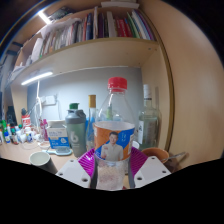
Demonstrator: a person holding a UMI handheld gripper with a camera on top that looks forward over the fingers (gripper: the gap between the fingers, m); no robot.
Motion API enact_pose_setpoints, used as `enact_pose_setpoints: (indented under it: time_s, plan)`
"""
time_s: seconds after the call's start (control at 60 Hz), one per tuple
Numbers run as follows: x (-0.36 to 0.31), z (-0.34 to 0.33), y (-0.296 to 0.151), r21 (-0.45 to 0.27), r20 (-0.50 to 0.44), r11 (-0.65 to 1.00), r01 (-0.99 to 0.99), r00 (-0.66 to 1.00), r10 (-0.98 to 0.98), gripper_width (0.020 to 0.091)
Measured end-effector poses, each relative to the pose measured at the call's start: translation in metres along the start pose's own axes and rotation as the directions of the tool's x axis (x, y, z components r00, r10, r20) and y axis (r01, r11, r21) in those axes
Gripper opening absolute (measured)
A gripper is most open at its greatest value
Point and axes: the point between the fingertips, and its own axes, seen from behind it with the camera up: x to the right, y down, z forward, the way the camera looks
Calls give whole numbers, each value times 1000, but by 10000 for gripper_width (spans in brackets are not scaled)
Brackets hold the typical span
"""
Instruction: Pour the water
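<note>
Between the tongs (111,168): clear plastic water bottle (115,130), red cap (118,85) up, orange-and-blue label at mid-height. Purple pads (88,163) hard against both sides of the lower body, no gap visible either side; read as clamped on the bottle. Long axis upright, running straight up and away from the fingertips, cap well above the grip. Water level inside not readable.

Just beside, to the fingers' right and slightly beyond: orange-brown cup (155,155) on the wooden bench (15,155), rim up, apart from the bottle. Likely receiver for the pour, judged from position only. Coming move then hinges on this: cup lies to the right of the held bottle, so tilt of the neck toward that side, cap first to be dealt with if sealed.

Left of the fingers: small pale cup (41,159), then dark-lidded grey tumbler (75,133), small bottles and clutter near the wall. Behind the brown cup: clear glass bottle (149,120).

Farther back and above: shelf (90,50) packed with upright books, strip light beneath.
</note>
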Motion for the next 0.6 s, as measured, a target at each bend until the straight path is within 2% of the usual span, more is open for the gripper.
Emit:
enact_pose_setpoints:
  time_s: [0.217,0.233,0.267,0.367,0.517,0.6]
  plan:
    - [-9,11,19,16,58,997,70,996,-71,444]
    - [-9,12,23,12,56,997,78,995,-79,469]
    - [-11,11,18,51,58,995,88,994,-91,447]
    - [-13,8,17,77,57,990,117,991,-122,467]
    - [-13,9,19,67,56,992,109,992,-112,474]
    - [-12,9,19,56,50,992,111,992,-114,522]
